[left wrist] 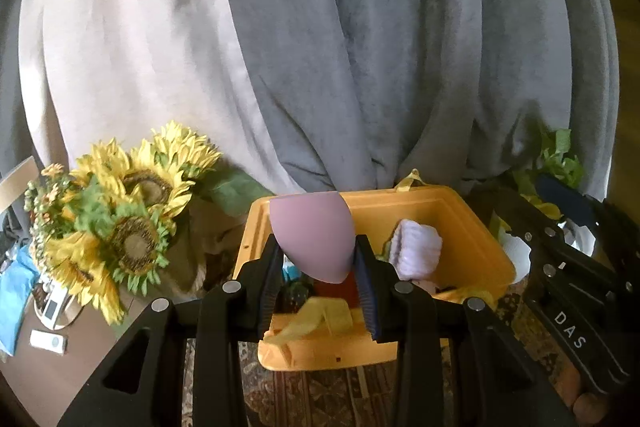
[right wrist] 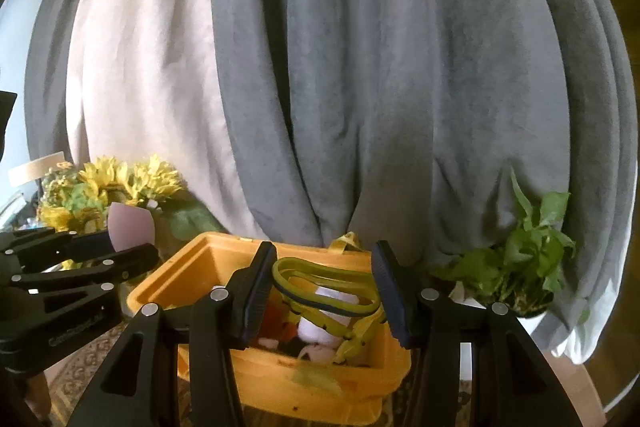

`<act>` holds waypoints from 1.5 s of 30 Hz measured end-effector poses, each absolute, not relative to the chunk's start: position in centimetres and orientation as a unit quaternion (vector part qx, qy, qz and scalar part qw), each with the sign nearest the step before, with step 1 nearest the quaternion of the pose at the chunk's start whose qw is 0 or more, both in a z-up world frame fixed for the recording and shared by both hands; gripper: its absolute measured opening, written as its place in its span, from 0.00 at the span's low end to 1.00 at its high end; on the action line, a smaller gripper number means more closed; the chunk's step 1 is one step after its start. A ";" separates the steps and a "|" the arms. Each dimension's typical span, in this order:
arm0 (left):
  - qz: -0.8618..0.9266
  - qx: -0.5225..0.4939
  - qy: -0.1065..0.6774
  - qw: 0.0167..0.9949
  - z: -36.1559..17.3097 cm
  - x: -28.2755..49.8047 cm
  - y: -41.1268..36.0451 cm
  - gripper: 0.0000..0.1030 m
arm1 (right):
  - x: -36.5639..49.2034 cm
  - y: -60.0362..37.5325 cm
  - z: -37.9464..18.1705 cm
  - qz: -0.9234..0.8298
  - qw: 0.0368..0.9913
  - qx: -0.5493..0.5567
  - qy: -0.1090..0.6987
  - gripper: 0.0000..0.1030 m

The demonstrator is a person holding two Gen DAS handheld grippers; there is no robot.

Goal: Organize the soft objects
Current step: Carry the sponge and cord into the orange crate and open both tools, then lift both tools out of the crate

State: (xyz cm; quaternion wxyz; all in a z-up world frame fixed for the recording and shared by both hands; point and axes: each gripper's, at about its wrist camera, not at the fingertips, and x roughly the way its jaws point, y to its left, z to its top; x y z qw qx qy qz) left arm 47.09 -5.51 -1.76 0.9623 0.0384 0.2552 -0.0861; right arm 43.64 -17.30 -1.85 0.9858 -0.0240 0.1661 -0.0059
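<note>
1. The left gripper [left wrist: 318, 267] is clenched on a mauve egg-shaped sponge [left wrist: 312, 237]; both fingers [left wrist: 272, 275] press its narrow lower end, and the rounded top sticks up above them.
2. The sponge hangs over the near-left part of an open yellow bin [left wrist: 472, 227], above its contents and not resting on them.
3. Inside the bin lie a ribbed lilac roll [left wrist: 418, 247] toward the right wall, a yellow cloth [left wrist: 316, 319] at the near edge, and a dark red item partly hidden behind the sponge.
4. The right gripper [right wrist: 324, 291] hovers over the same bin [right wrist: 192, 267] with its fingers [right wrist: 256, 287] spread wide and nothing between them.
5. From the right wrist view, an olive-green strap loop [right wrist: 324, 285] lies across the top of the bin's contents, with white soft pieces [right wrist: 316, 331] below it.
6. In that view the left gripper [right wrist: 120, 251] shows at the left edge, the sponge [right wrist: 130, 223] in its tip.
7. The bin sits on a patterned rug [left wrist: 320, 399].
8. Sunflowers [left wrist: 132, 219] stand left of the bin, a leafy plant [right wrist: 524, 259] to its right.
9. Grey and white curtains [left wrist: 360, 47] hang behind everything.
10. A brown desk [left wrist: 80, 355] at the left carries small white devices.
</note>
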 end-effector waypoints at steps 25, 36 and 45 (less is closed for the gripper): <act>-0.091 0.047 0.322 0.941 -6.1 55.4 -7.1 0.42 | 51.1 -18.4 -6.0 -0.013 0.973 -0.028 0.229 0.64; -0.076 0.043 0.318 0.944 -5.9 54.4 -6.5 0.49 | 50.1 -18.5 -5.3 -0.023 0.975 -0.031 0.220 0.70; -0.047 0.040 0.289 0.955 -3.1 49.2 -5.6 0.56 | 45.5 -18.3 -2.4 -0.023 0.980 -0.024 0.197 0.70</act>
